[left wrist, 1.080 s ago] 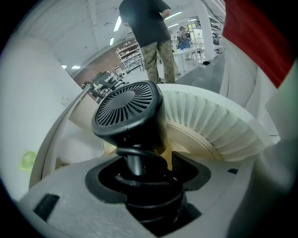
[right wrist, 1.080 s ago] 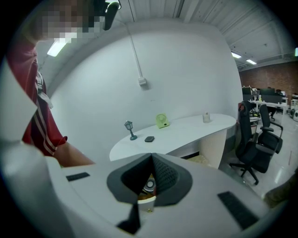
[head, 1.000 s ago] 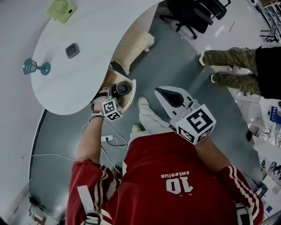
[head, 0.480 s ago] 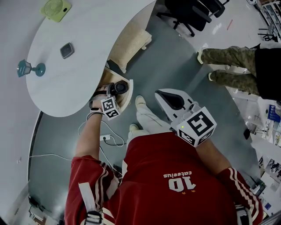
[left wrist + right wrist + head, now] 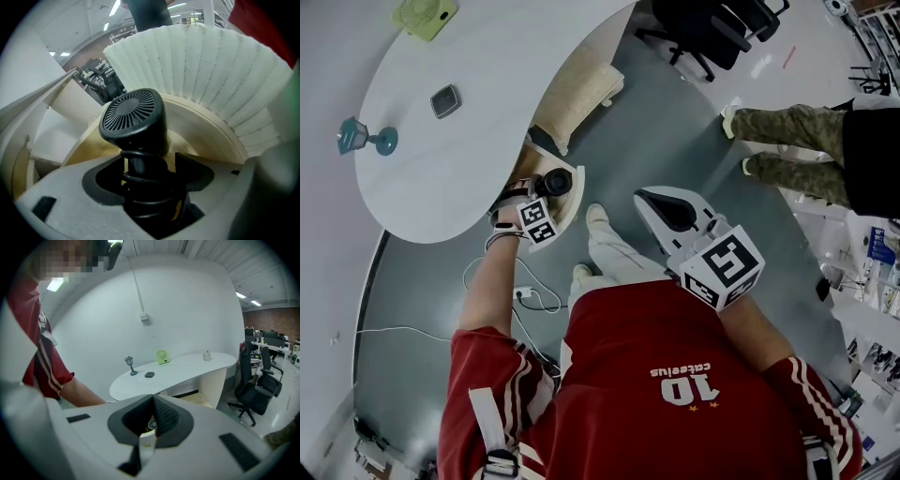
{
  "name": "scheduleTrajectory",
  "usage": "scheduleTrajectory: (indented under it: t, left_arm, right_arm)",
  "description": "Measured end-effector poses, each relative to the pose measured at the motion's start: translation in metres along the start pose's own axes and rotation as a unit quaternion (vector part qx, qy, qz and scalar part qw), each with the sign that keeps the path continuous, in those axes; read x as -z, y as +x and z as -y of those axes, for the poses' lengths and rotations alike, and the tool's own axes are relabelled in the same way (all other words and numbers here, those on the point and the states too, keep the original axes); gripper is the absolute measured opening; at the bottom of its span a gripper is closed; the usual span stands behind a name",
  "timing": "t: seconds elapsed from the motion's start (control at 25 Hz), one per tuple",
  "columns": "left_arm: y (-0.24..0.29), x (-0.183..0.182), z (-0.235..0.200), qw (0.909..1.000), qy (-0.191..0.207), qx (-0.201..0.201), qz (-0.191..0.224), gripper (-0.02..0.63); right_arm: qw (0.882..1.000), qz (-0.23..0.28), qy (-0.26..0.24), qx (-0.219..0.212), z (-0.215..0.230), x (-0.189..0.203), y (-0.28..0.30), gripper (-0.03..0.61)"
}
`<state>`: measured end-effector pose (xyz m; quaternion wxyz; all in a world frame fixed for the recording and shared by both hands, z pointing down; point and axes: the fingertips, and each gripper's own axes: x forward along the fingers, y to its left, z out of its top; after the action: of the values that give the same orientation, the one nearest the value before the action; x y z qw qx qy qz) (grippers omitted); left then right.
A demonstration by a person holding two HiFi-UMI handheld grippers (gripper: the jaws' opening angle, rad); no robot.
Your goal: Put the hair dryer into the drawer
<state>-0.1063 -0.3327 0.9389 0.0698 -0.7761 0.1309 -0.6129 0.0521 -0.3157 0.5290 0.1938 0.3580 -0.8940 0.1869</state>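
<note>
The hair dryer [image 5: 133, 117] sits in the drawer [image 5: 211, 136], the left hand-held gripper [image 5: 150, 159] just spread around it.

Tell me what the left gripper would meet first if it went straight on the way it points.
Probably the wooden floor of the drawer, just past the hair dryer. That stands between the jaws of the left gripper, which have just been opening.

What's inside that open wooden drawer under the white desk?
A black hair dryer, cord wound round its handle. The drawer floor right beneath it is covered.
</note>
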Motion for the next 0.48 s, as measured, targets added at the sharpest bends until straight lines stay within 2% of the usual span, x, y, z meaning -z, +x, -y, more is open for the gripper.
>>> scheduleTrajectory:
  t: [0.48]
  left_arm:
    - [-0.034, 0.003, -0.005, 0.9989, -0.031, -0.034, 0.003, 0.356]
  right_arm:
    - [1.0, 0.013, -0.009, -0.006, -0.018, -0.008, -0.015, 0.005]
